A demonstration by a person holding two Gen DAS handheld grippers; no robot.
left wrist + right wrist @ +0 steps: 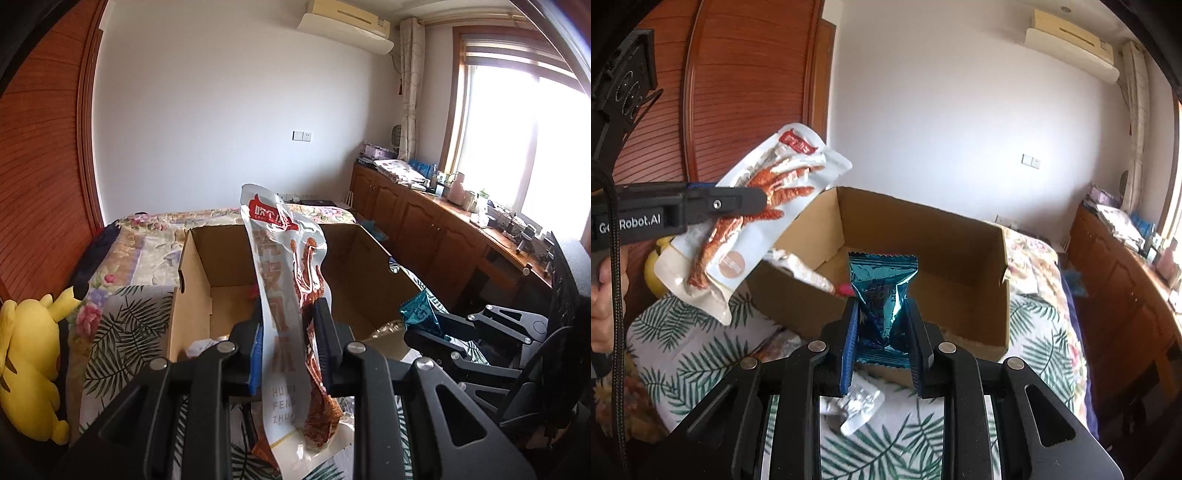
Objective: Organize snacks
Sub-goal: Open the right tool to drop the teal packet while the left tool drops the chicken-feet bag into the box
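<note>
Carrying noted: left gripper point(286, 345) clamped on long white chicken-feet pouch point(284, 295), right gripper point(882, 343) pinching small teal foil packet point(882, 295), both above open brown cardboard box point(960, 236). Slippery film could slide out short of box.

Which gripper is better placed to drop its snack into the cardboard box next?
Probably the right gripper: its teal packet hangs at the cardboard box's near wall. The left gripper's chicken-feet pouch sits further aside.
</note>
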